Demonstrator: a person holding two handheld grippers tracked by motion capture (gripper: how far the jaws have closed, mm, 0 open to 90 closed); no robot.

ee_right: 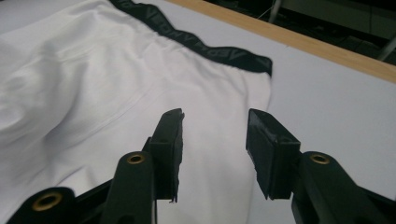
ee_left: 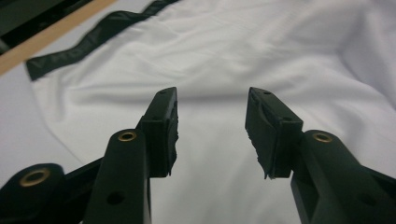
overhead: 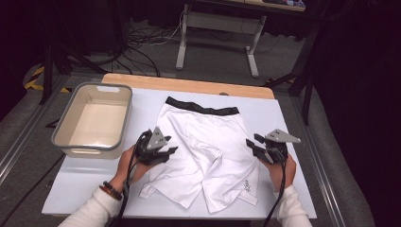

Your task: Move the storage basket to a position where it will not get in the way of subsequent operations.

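Note:
White shorts [overhead: 203,142] with a black waistband [overhead: 201,107] lie spread on the table, waistband at the far side, legs rumpled toward the person. My left gripper [overhead: 171,150] hovers open at the shorts' left edge; in the left gripper view its jaws frame white fabric [ee_left: 210,79] with nothing between them. My right gripper [overhead: 252,143] stands open at the shorts' right edge. In the right gripper view its fingertips [ee_right: 170,126] hang over the shorts' side hem [ee_right: 224,121], the waistband [ee_right: 205,46] farther off.
A grey rectangular bin [overhead: 94,120] sits at the table's left, hollow side up. The table top [overhead: 293,118] is pale with a wooden far edge [overhead: 189,85]. Cables and a desk frame [overhead: 217,28] lie on the floor beyond.

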